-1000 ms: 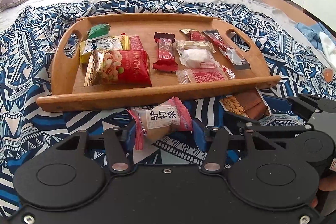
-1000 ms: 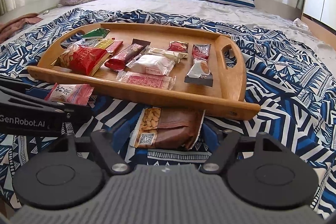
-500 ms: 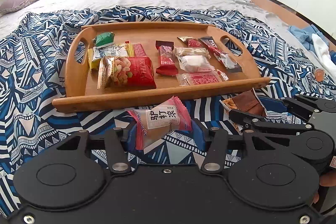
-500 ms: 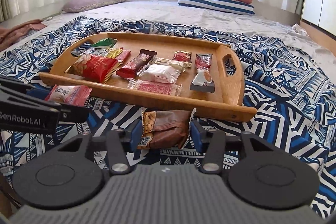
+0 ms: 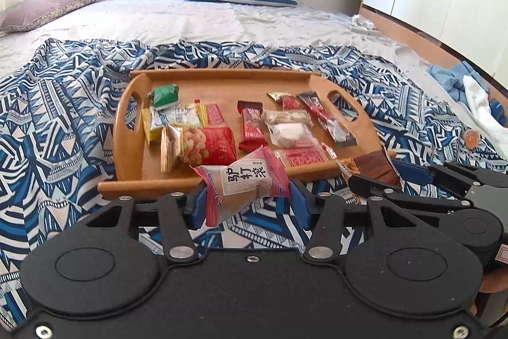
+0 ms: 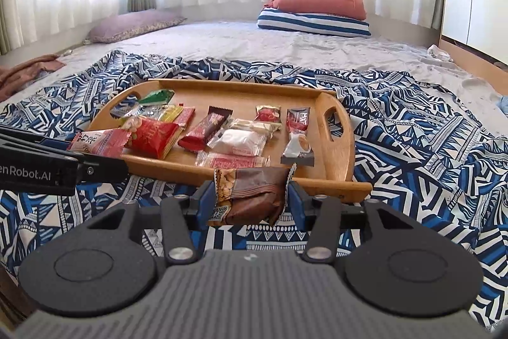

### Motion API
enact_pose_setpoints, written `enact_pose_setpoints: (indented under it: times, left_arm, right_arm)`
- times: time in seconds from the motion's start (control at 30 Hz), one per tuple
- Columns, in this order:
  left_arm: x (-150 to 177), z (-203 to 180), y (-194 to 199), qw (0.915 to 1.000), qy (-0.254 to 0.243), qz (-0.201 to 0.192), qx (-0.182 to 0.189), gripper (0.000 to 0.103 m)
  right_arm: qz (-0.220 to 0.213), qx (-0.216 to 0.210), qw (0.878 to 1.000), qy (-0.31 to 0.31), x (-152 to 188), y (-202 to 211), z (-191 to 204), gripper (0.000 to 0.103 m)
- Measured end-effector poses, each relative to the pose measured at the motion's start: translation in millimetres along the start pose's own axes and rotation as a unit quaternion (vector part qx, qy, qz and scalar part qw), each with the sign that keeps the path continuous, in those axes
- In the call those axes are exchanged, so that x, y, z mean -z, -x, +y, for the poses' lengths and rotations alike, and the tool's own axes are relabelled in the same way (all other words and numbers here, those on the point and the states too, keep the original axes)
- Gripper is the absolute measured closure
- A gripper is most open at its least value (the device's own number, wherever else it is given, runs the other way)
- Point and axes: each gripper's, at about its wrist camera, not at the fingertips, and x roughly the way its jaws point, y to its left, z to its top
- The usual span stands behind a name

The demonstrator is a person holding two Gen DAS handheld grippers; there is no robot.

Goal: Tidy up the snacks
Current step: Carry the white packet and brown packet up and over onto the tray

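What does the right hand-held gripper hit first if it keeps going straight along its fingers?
Probably the near rim of the wooden tray. The right hand-held gripper, shut on the brown almond snack pack, points down toward it. Depth is unclear; it might clear the rim and land inside.

Pink snack packet (image 5: 246, 180) with a white label and Chinese characters is pinched by its sides, tilted, up off the patterned cloth in front of the wooden tray (image 5: 130, 148). Brown almond snack pack (image 6: 252, 193) is likewise clamped and raised, crumpled, QR code showing. The tray holds a spread of red, green, yellow and clear wrapped snacks lying flat.
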Motion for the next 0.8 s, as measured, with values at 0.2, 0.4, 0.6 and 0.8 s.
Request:
enact_pose_setpoints:
  times: [0.2,0.4,0.6,0.8]
  left_arm:
    - [-15,10,0,0.9998,0.006,-0.016,-0.011,0.053]
    - [-30,18,-7,0.9995,0.009,-0.025,-0.019,0.053]
    - [-42,21,-18,0.9993,0.010,-0.033,-0.017,0.053]
    - [-59,27,-38,0.9991,0.016,-0.035,-0.016,0.053]
  right_arm:
    - [-0.009,0.003,1.000,-0.015,-10,-1,-2,0.049]
    - [-0.010,0.007,1.000,-0.028,-20,-8,-6,0.049]
    - [-0.016,0.009,0.999,-0.041,-33,-17,-11,0.049]
    - [-0.017,0.003,0.998,-0.058,-49,-34,-16,0.049]
